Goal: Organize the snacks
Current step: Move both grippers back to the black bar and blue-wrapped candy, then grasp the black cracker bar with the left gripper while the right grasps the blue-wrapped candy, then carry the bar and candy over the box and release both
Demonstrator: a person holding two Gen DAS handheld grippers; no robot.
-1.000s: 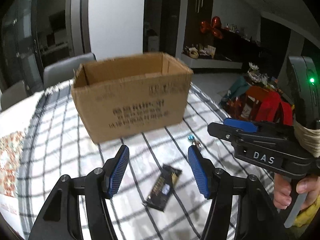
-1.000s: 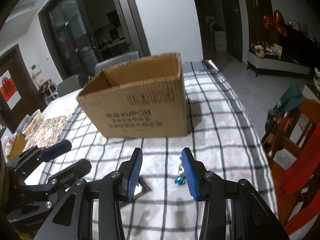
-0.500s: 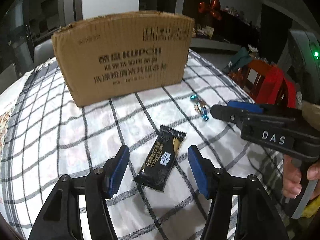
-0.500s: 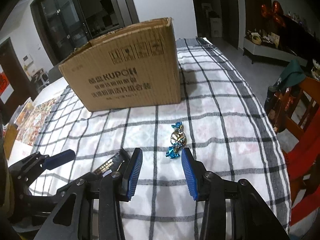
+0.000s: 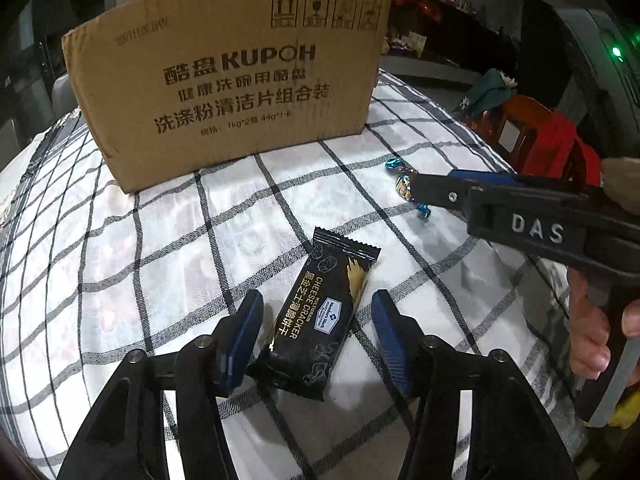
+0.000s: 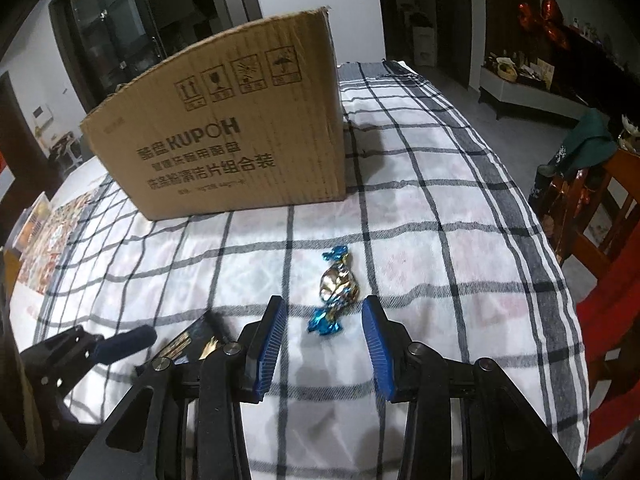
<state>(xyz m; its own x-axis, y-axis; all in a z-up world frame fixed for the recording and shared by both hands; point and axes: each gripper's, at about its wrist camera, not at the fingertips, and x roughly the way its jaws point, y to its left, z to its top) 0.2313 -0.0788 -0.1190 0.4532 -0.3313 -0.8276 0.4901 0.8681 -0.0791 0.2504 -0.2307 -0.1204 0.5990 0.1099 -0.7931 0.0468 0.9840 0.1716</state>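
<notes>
A black cheese cracker packet (image 5: 324, 280) lies on the checked tablecloth, between the fingers of my left gripper (image 5: 316, 316). Those jaws are closing, and a gap still shows on each side. A blue and gold wrapped candy (image 6: 336, 284) lies just ahead of and between the fingertips of my right gripper (image 6: 323, 316). Its jaws are closing too, with the pads clear of the wrapper. In the left wrist view the right gripper (image 5: 424, 190) partly hides the candy (image 5: 400, 182). A brown cardboard box (image 5: 232, 80) stands behind both snacks.
The tablecloth (image 6: 440, 240) falls away at the table's right edge, where wooden and red chairs (image 6: 600, 280) stand. A colourful patterned mat (image 6: 44, 240) lies at the far left. A person's hand (image 5: 592, 340) holds the right gripper's handle.
Both grippers have come down toward the table and tilted lower. The packet now sits between the left fingers and the candy at the right fingertips. Both pairs of jaws have narrowed slightly.
</notes>
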